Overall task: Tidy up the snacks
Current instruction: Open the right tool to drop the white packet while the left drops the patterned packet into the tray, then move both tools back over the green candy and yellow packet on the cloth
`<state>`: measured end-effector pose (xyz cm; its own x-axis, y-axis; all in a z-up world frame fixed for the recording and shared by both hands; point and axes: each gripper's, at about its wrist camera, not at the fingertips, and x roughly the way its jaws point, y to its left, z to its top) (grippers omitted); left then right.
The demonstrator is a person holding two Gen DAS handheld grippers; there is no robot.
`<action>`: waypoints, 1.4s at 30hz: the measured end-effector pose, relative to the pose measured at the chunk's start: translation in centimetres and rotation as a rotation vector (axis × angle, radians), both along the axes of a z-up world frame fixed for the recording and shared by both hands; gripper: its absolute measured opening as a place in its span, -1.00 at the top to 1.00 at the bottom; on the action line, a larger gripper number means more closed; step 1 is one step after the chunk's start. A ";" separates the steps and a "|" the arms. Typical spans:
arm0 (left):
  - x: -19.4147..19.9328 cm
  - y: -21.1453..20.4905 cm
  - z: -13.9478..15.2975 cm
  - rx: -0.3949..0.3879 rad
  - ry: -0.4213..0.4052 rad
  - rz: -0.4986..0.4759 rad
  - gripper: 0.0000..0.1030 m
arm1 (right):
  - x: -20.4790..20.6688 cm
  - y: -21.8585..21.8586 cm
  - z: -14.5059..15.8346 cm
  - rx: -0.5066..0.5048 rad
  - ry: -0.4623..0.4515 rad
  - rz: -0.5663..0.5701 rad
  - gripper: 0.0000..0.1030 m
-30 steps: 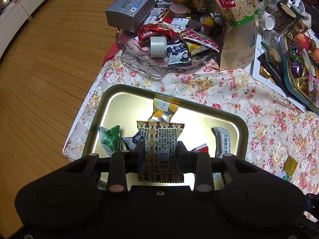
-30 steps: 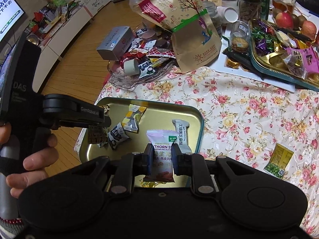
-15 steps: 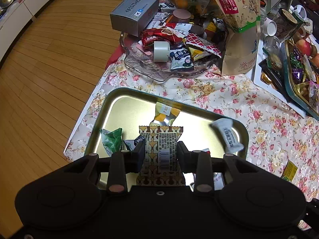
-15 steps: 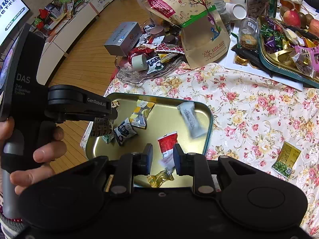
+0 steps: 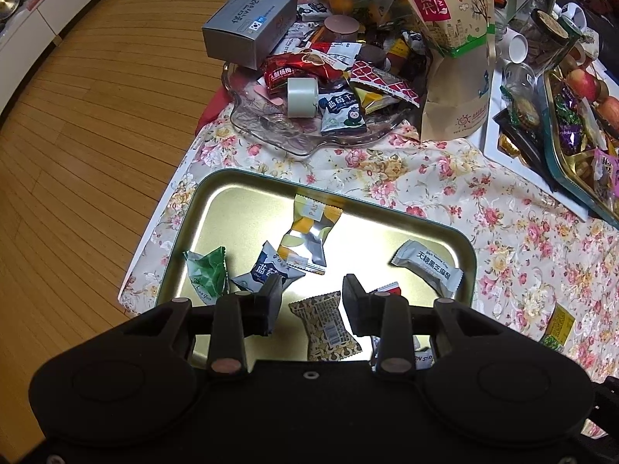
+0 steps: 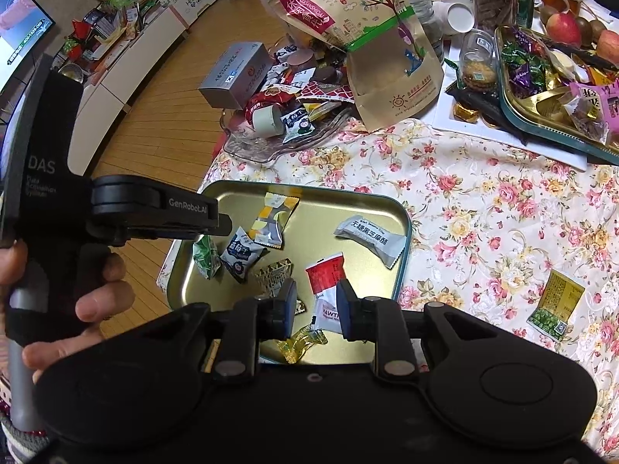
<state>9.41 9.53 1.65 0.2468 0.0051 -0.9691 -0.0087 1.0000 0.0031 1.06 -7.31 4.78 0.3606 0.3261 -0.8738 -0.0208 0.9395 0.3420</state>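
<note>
A gold tin tray (image 5: 216,208) (image 6: 348,203) lies on the floral cloth and holds several wrapped snacks. My left gripper (image 5: 311,301) is open above it; the brown patterned snack (image 5: 325,324) (image 6: 275,272) lies in the tray under the fingers. My right gripper (image 6: 316,309) is open and empty above the red-and-white hawthorn packet (image 6: 327,282). Also in the tray are a grey sesame bar (image 5: 427,268) (image 6: 371,237), a green candy (image 5: 205,276), a blue-white packet (image 5: 269,268) and a yellow-silver packet (image 5: 309,232). A green-yellow packet (image 6: 557,305) lies loose on the cloth to the right.
A glass dish (image 5: 271,131) piled with snacks, a tape roll (image 5: 301,96) and a grey box (image 5: 247,25) sit beyond the tray. A large paper snack bag (image 5: 452,50) stands behind. A second tray of sweets (image 6: 541,89) and jars are far right. Wood floor lies left.
Both grippers opened. The left one dropped the brown patterned snack into the tray; the right one dropped the hawthorn packet there. The grey sesame bar shifted in the tray.
</note>
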 end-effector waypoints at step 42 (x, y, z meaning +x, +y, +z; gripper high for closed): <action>-11.5 -23.9 -8.9 0.185 0.092 -0.841 0.14 | -5.4 -22.3 -6.8 0.041 0.479 -0.602 0.43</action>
